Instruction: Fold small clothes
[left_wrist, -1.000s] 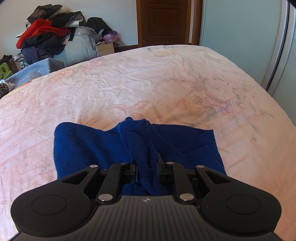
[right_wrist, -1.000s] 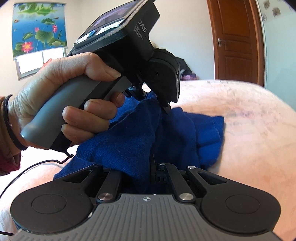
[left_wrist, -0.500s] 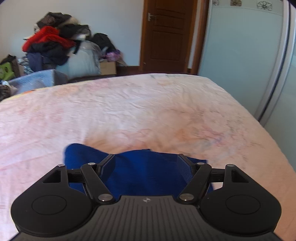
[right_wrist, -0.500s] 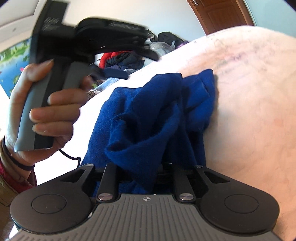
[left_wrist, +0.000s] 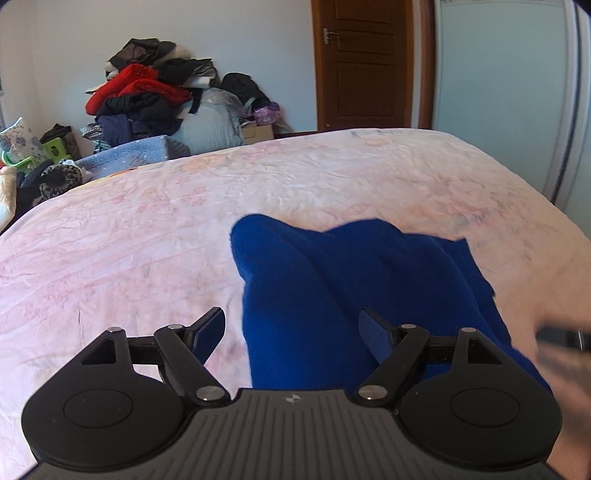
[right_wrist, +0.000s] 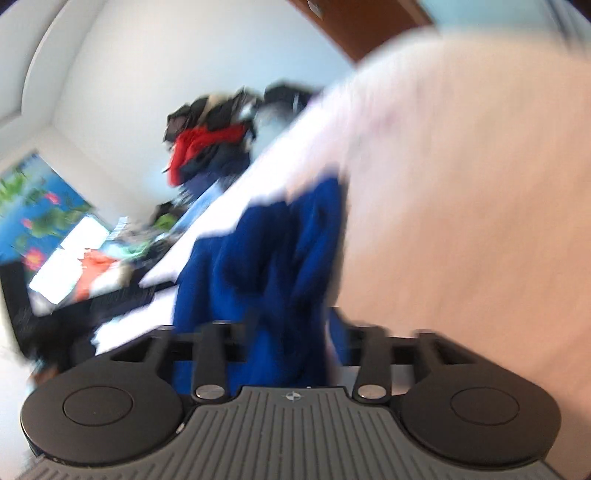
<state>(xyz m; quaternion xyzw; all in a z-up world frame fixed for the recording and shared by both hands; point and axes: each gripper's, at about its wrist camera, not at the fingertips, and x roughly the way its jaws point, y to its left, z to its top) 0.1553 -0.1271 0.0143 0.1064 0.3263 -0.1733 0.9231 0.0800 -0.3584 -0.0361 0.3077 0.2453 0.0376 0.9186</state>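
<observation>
My left gripper (left_wrist: 291, 328) stands wide, its jaws having just been opening, and neither pad presses on anything. The blue cloth (left_wrist: 351, 288) lies under and between the jaws, nearer the right finger; the left finger hangs over bare sheet. The cloth sits in a loose, humped heap on the pink bedsheet (left_wrist: 147, 229), close to the near right part of the bed, with one rounded lobe reaching away to the far left and a flatter corner pointing right.

My right gripper (right_wrist: 291, 332) has also just been opening its jaws, and they stand partly apart. That view is badly blurred and tilted. A fold of the blue cloth (right_wrist: 273, 258) runs down between the fingers, but I cannot tell whether the pads touch it. In the left view a blurred dark shape with a bit of hand (left_wrist: 565, 354) shows at the right edge, just beside the cloth.

Farther out, the bedsheet spreads wide and wrinkled to the far edge of the bed. Beyond the far left corner a pile of clothes (left_wrist: 147, 92), red and dark pieces on top, is stacked against the pale wall. A brown wooden door (left_wrist: 364, 62) stands at the far side, and a pale wardrobe panel (left_wrist: 498, 92) is to its right.
</observation>
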